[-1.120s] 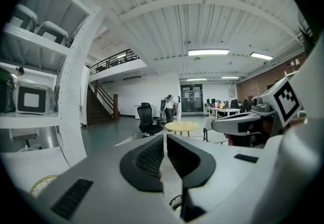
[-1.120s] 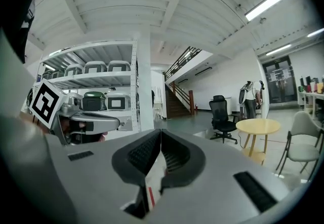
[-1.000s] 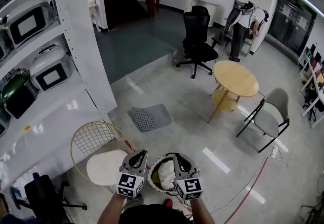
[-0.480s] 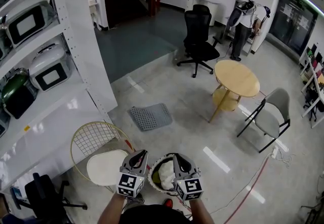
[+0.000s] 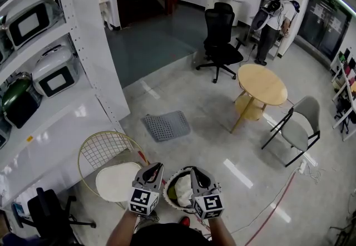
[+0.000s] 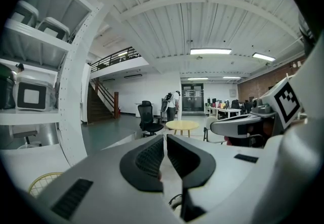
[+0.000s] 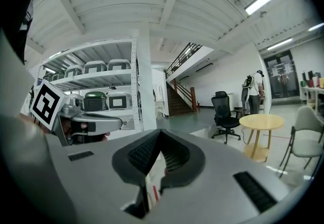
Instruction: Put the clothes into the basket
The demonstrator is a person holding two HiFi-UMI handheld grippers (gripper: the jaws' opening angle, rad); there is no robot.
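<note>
In the head view a round basket (image 5: pixel 174 179) stands on the floor right below me, with white and yellow-green clothes (image 5: pixel 182 188) lying in it. My left gripper (image 5: pixel 156 168) and right gripper (image 5: pixel 193 171) are held side by side just above the basket, one at each side. Both are shut with nothing between the jaws. The left gripper (image 6: pixel 165 139) and the right gripper (image 7: pixel 160 134) point almost level across the room in their own views, so the basket is hidden in both.
A wire chair with a white seat (image 5: pixel 115 182) stands left of the basket. A grey mat (image 5: pixel 165 126) lies on the floor ahead. White shelving with appliances (image 5: pixel 41 72) lines the left. Farther off are a round wooden table (image 5: pixel 262 85), a grey chair (image 5: pixel 298 123), an office chair (image 5: pixel 220 39) and a person (image 5: pixel 272 21).
</note>
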